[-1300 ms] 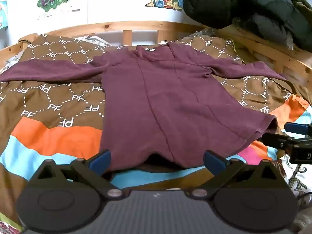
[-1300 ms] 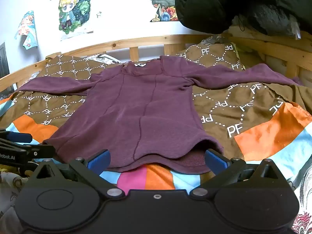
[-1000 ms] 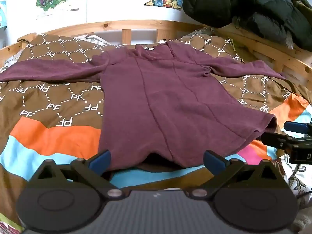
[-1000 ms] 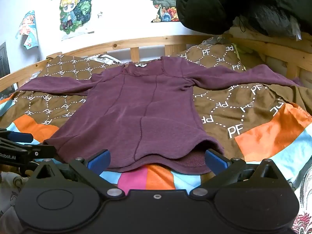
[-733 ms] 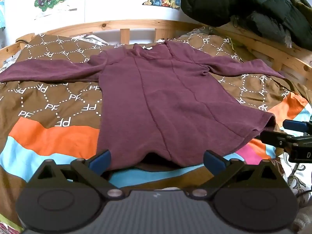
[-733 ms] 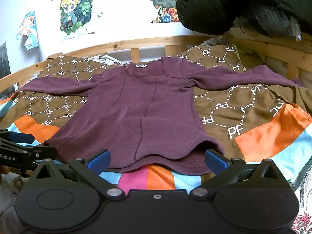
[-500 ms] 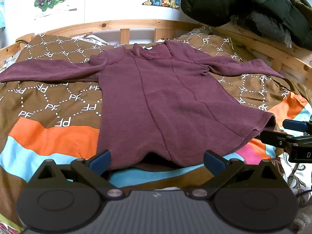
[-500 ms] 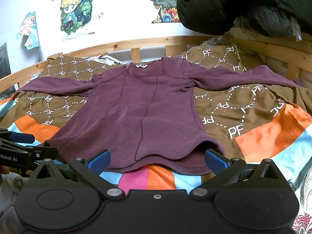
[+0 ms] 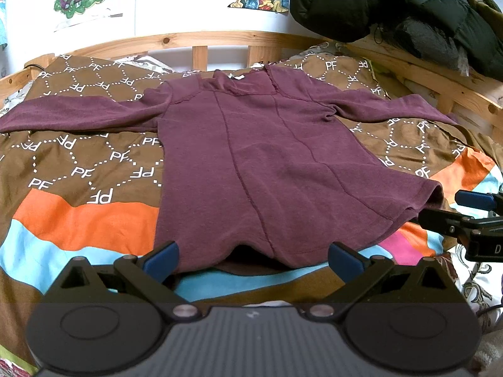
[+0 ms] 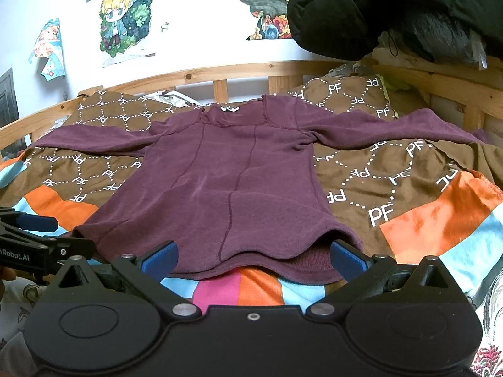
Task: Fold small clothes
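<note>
A small maroon long-sleeved top (image 9: 261, 157) lies flat on the bed, sleeves spread to both sides, neck toward the headboard; it also shows in the right wrist view (image 10: 226, 185). My left gripper (image 9: 253, 256) is open and empty, just short of the hem at its left part. My right gripper (image 10: 251, 259) is open and empty, just short of the hem at its right part. Each gripper shows at the edge of the other's view: the right one (image 9: 471, 216), the left one (image 10: 34, 232).
The top lies on a brown, orange and blue patterned blanket (image 9: 78, 169). A wooden headboard rail (image 9: 195, 39) runs behind it. A black padded jacket (image 9: 393, 3) lies on the rail at the right. Posters (image 10: 125, 15) hang on the wall.
Both grippers have stayed open and nearly still; the left view has shifted only slightly. The top has not moved.
</note>
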`<state>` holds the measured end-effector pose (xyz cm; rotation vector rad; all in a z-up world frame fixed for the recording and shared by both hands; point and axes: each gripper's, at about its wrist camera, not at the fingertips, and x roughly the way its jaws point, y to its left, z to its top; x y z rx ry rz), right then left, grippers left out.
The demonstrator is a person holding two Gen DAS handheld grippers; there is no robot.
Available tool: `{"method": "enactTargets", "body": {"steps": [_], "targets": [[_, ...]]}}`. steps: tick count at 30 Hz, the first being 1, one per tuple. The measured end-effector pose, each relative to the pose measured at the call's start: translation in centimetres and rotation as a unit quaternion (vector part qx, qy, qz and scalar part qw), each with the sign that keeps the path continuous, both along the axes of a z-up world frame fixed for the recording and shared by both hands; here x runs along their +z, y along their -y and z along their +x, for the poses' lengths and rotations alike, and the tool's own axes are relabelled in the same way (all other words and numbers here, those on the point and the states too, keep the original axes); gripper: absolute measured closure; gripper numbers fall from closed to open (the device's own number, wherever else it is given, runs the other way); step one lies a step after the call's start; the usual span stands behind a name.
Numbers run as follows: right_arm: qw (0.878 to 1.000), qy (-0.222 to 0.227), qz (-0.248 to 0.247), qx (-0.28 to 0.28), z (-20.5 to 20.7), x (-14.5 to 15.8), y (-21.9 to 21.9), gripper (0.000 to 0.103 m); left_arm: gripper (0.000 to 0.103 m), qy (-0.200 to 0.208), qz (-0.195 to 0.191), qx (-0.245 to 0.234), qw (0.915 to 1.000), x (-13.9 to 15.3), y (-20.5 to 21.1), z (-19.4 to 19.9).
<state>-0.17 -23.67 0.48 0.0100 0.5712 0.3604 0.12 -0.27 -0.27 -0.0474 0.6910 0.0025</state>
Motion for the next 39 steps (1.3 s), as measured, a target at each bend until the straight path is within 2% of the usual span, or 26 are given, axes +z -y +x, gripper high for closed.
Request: {"method": "enactTargets", "body": {"steps": [39], "targets": [[1.0, 0.0, 0.002, 0.001, -0.05, 0.03, 0.07, 0.001, 0.0, -0.002, 0.0, -0.002, 1.0, -0.13, 0.27, -0.23]]}}
